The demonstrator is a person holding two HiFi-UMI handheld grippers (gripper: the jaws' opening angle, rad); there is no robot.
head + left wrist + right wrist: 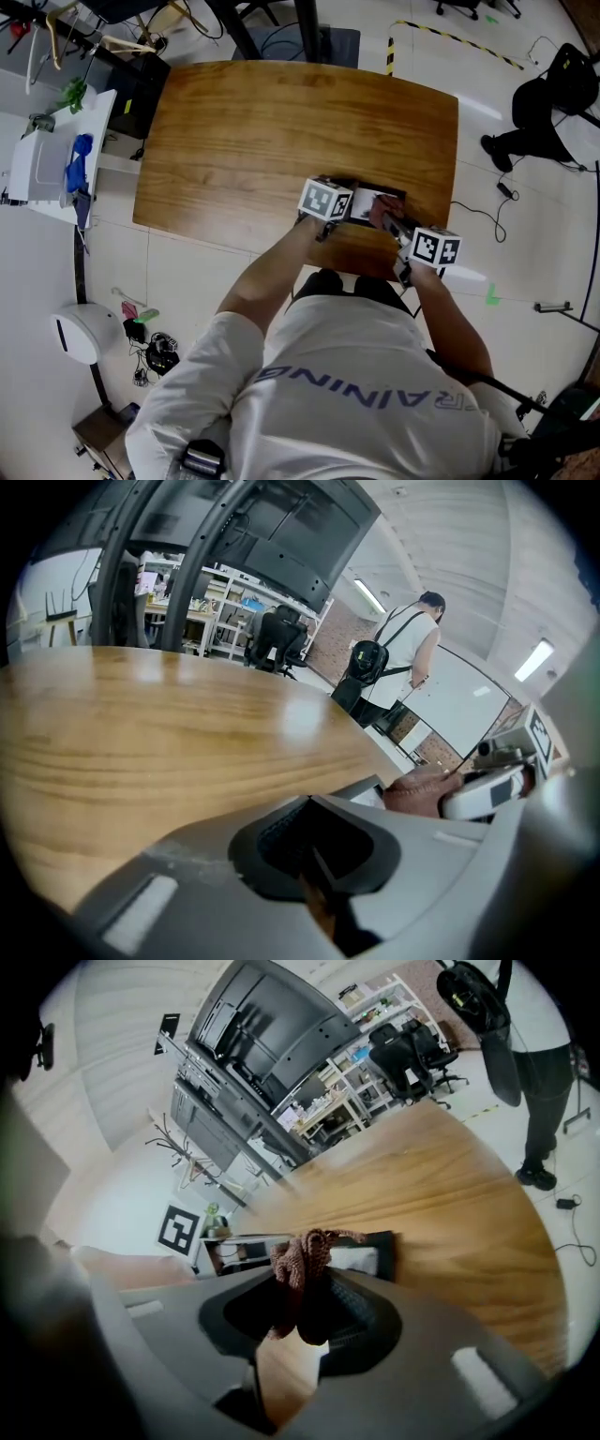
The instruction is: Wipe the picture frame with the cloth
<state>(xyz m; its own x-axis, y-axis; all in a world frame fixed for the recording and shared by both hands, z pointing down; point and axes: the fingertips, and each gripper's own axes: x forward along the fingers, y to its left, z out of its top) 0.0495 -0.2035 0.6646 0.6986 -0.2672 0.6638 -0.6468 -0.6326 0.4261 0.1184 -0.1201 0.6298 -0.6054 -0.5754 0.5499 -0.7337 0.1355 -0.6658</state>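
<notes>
A dark picture frame point(373, 200) with a white inside lies near the front edge of the wooden table point(281, 131). My left gripper point(345, 208) is at the frame's left end. Its jaws are closed on a thin dark edge, seemingly the frame's, in the left gripper view point(319, 885). My right gripper point(397, 234) is shut on a bunched reddish-brown cloth point(302, 1260). The cloth point(385, 217) rests against the frame point(361, 1258) on its right part. From the left gripper view the cloth point(424, 789) shows just past the frame's corner point(373, 787).
The tabletop stretches away behind the frame. A white cart point(47, 159) stands on the floor to the left. A person point(405, 658) stands beyond the table's far right side, near office chairs point(277, 639). Cables point(487, 220) lie on the floor at right.
</notes>
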